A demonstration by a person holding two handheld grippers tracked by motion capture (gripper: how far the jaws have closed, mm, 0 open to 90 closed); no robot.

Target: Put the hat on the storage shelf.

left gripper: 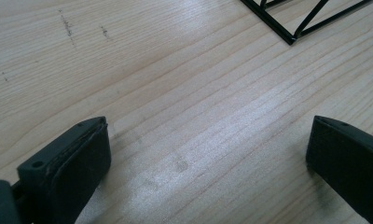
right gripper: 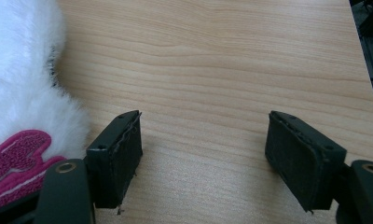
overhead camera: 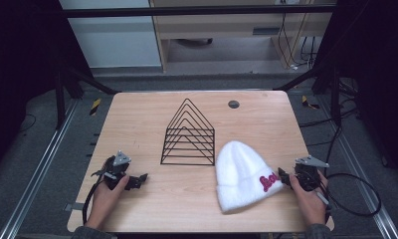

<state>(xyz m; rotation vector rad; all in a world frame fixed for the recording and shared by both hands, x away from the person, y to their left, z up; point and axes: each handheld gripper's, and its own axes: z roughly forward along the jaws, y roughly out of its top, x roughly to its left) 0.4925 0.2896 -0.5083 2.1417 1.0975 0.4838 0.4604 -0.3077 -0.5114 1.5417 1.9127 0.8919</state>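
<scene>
White knit beanie (overhead camera: 243, 175) lying flat on the wooden bench (overhead camera: 137, 119), near its right front corner, in front and to the right of the black wire rack (overhead camera: 189, 134).

It is looking soft, light and floppy, so it is likely sagging wherever lifted; the thick folded cuff with the pink embroidered lettering (overhead camera: 269, 182) is offering the firmest bite. The right gripper (overhead camera: 285, 178) is sitting just beside that cuff, possibly brushing the fleece, its jaws spread wide over bare wood. The left gripper (overhead camera: 141, 178) is resting well apart, jaws also gaping wide and holding nothing.
</scene>
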